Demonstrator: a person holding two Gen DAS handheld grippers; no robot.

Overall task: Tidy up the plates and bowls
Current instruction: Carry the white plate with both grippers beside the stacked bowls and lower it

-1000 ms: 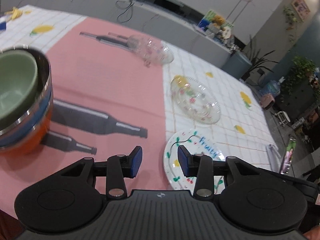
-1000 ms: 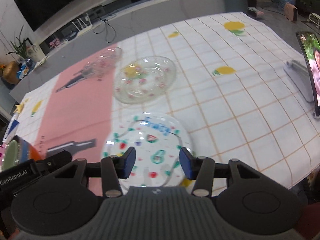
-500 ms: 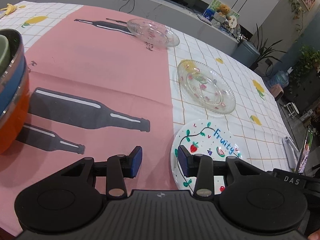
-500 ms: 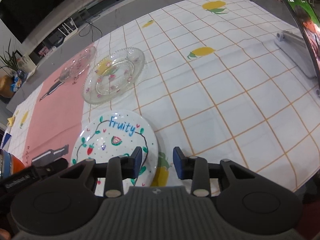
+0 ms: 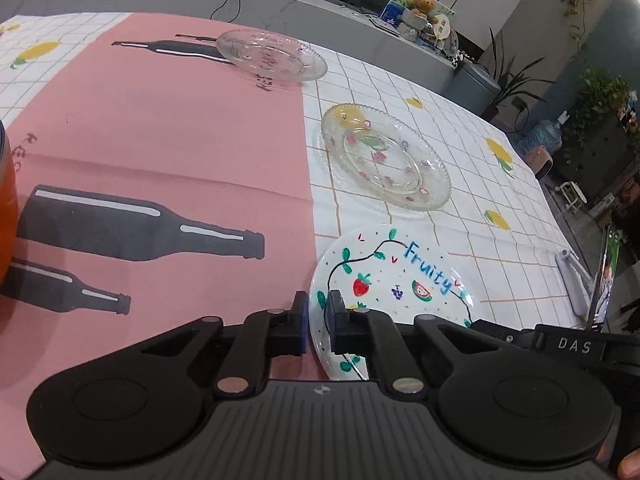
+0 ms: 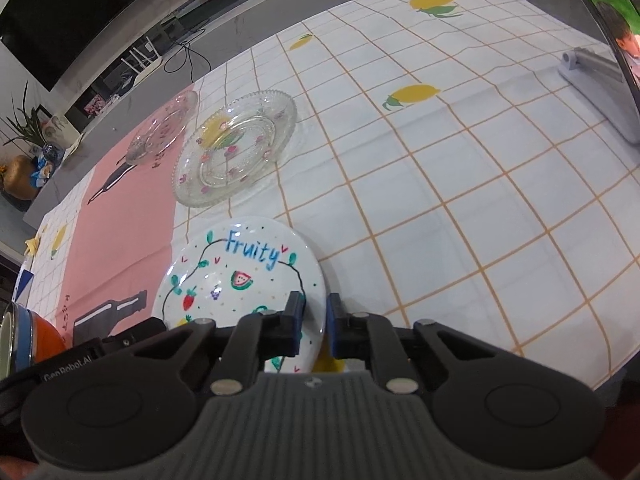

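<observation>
Basically, both your grippers were clamped on the same white "Fruity" plate (image 5: 396,280), one on each side of its rim. Your left gripper (image 5: 318,322) had its pads nearly together over the plate's left rim, one pad on the pink side, the other over the plate face. Your right gripper (image 6: 314,322) was pinched the same way on the plate's right rim, left pad over the painted face, right pad outside the edge above the checked cloth.

That plate (image 6: 240,276) sat at the near edge of the table, straddling the seam between the pink bottle-print cloth (image 5: 160,140) and the white checked lemon cloth (image 6: 440,200). I couldn't tell whether it was lifted or flat on the cloth.

Just beyond it was a clear glass plate (image 5: 386,162) with small flower marks, apart from the white one. A second glass plate (image 5: 272,55) lay further back, across the pink/white seam.

Far left, a sliver of the stacked bowls (image 6: 24,340) showed, orange and blue, well apart from the plates. A phone on a stand (image 6: 600,60) stood at the right side of the table.
</observation>
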